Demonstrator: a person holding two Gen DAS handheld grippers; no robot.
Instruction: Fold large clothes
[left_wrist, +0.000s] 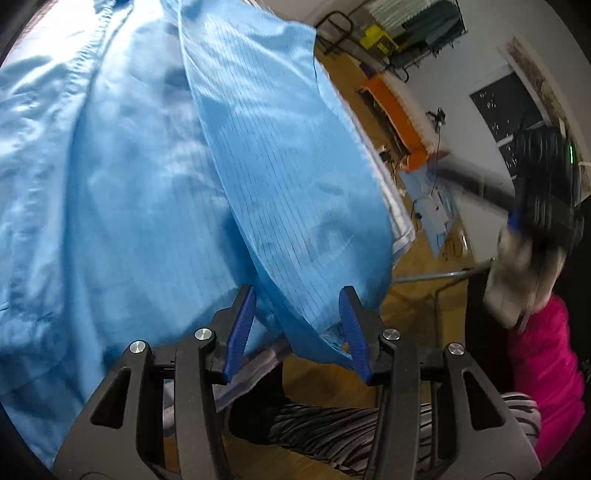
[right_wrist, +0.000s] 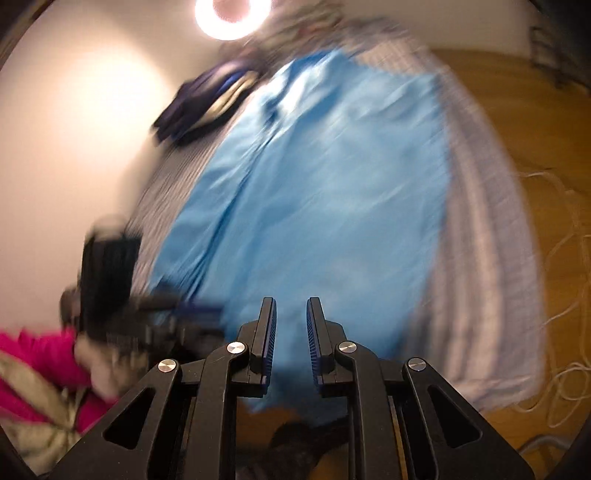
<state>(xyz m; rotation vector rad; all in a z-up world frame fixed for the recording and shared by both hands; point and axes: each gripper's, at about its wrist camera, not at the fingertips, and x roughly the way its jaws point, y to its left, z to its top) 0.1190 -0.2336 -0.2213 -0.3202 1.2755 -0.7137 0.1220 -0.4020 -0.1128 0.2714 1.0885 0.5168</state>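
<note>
Blue, thin fabric: the garment (left_wrist: 129, 166) lies spread over a striped sheet (right_wrist: 476, 229) on the bed, one flap (left_wrist: 295, 184) lifted near the left gripper (left_wrist: 297, 328). That gripper's jaws stand apart, the flap's edge hanging between them without the pads pressing it. The right gripper (right_wrist: 291, 332) hovers over the near hem, jaws narrowed to a small gap, nothing in it. The cloth looks light, limp and slick, likely to slide and billow; hems and corners look the safest holds.
</note>
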